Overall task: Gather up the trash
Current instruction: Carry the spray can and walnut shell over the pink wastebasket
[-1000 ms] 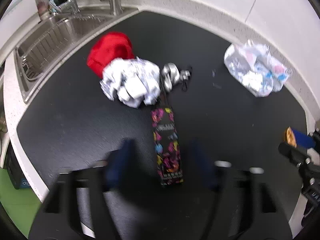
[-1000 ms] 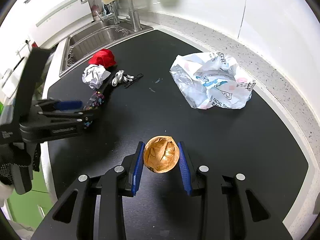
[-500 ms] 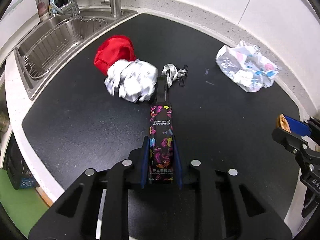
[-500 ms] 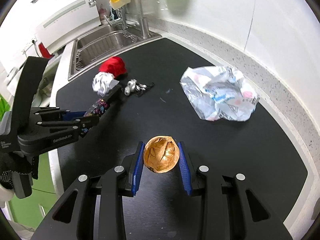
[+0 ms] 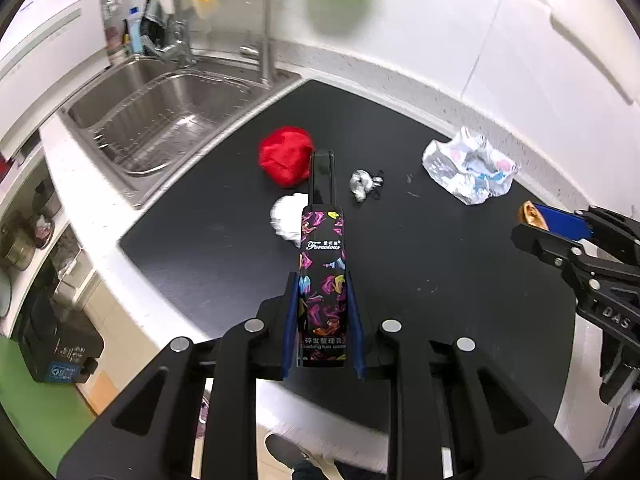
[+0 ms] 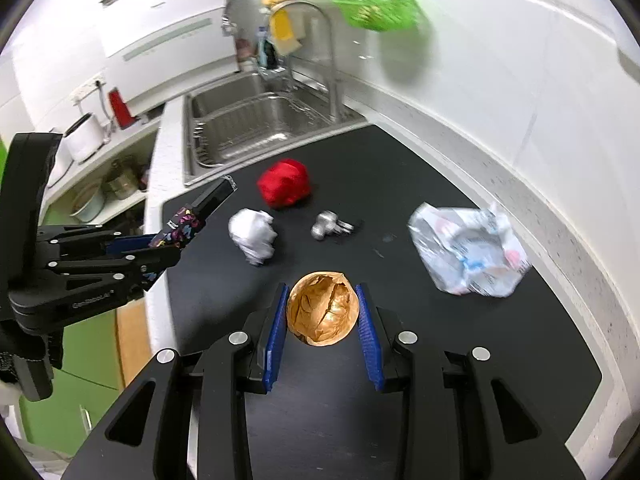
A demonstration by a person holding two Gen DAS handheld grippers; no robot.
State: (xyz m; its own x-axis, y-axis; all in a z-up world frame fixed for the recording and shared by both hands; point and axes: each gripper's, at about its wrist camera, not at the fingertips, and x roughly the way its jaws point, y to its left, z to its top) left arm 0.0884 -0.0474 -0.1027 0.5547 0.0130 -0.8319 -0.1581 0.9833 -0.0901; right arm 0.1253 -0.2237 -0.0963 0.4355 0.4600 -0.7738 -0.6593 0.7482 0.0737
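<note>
My left gripper is shut on a black hair-cream tube with a colourful pattern and holds it above the black counter; it also shows in the right wrist view. My right gripper is shut on a crumpled golden-brown ball. On the counter lie a red crumpled ball, a white paper ball, a silver foil scrap and a crumpled white plastic bag.
A steel sink with a tall tap lies at the back left. A white wall runs behind the counter. The counter's front edge drops to a green floor. A green basket hangs above.
My left gripper closed on the patterned tube and lifted it off the counter, pulling back. My right gripper rose and pulled back too, still holding the golden ball.
</note>
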